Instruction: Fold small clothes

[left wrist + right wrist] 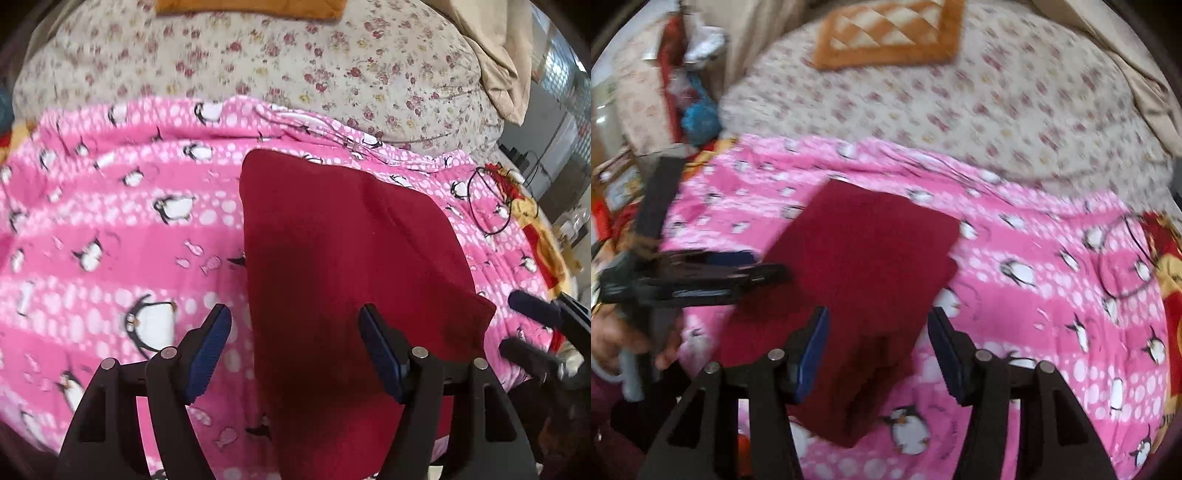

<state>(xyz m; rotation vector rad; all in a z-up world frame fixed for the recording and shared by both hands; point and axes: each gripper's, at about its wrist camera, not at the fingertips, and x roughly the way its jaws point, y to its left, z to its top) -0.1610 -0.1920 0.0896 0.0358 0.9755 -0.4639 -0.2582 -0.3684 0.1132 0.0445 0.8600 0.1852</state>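
Observation:
A dark red cloth (343,254) lies folded flat on a pink penguin-print blanket (122,229). My left gripper (295,325) is open, its jaws wide apart above the cloth's near left edge, holding nothing. In the right wrist view the red cloth (864,266) lies in the middle of the blanket (1034,295). My right gripper (877,332) is open above the cloth's near end, empty. The left gripper (757,267) shows there at the left over the cloth's left edge. The right gripper (517,325) shows in the left wrist view at the far right.
A floral quilt (258,55) lies behind the blanket, with an orange quilted mat (886,33) on it. A thin black cord loop (487,199) lies on the blanket's right side. Clutter and a blue object (700,118) sit at the far left.

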